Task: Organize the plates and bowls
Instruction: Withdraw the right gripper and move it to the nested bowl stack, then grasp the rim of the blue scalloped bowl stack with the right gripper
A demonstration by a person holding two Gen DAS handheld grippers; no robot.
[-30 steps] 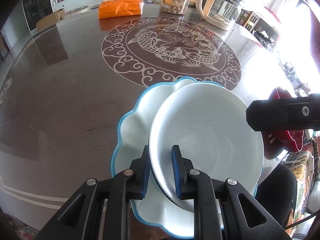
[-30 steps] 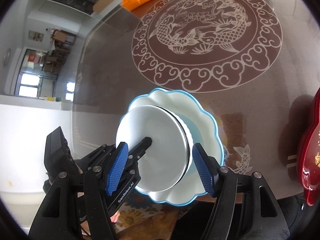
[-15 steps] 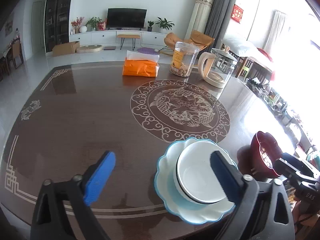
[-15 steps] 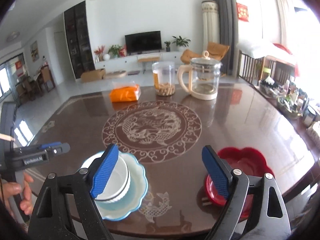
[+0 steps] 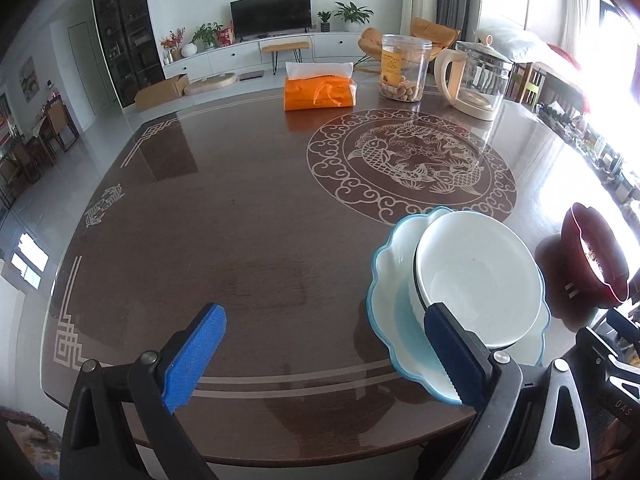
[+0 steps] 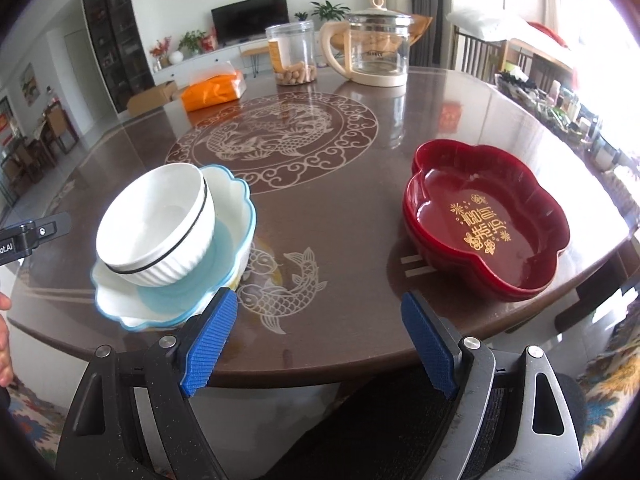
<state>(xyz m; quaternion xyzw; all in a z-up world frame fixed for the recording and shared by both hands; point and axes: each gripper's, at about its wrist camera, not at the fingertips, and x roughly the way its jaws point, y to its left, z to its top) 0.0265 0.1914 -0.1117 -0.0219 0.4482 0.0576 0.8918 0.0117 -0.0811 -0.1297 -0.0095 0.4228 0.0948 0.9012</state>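
A white ribbed bowl (image 5: 476, 272) (image 6: 156, 228) sits tilted inside a scalloped white plate with a blue rim (image 5: 390, 300) (image 6: 236, 200) near the table's front edge. A red flower-shaped dish (image 6: 486, 216) (image 5: 592, 256) stands to its right. My left gripper (image 5: 324, 356) is open and empty, low at the table's front edge, left of the plate. My right gripper (image 6: 320, 340) is open and empty, at the front edge between the plate and the red dish.
On the far side of the dark round table (image 5: 248, 208) stand an orange tissue pack (image 5: 319, 92), a clear jar of snacks (image 5: 404, 68) and a glass kettle (image 5: 478, 80). A living room lies behind.
My left gripper let go of the white bowl's rim and opened. Both grippers pulled back and up from the bowl and plate; the bowl now rests in the plate.
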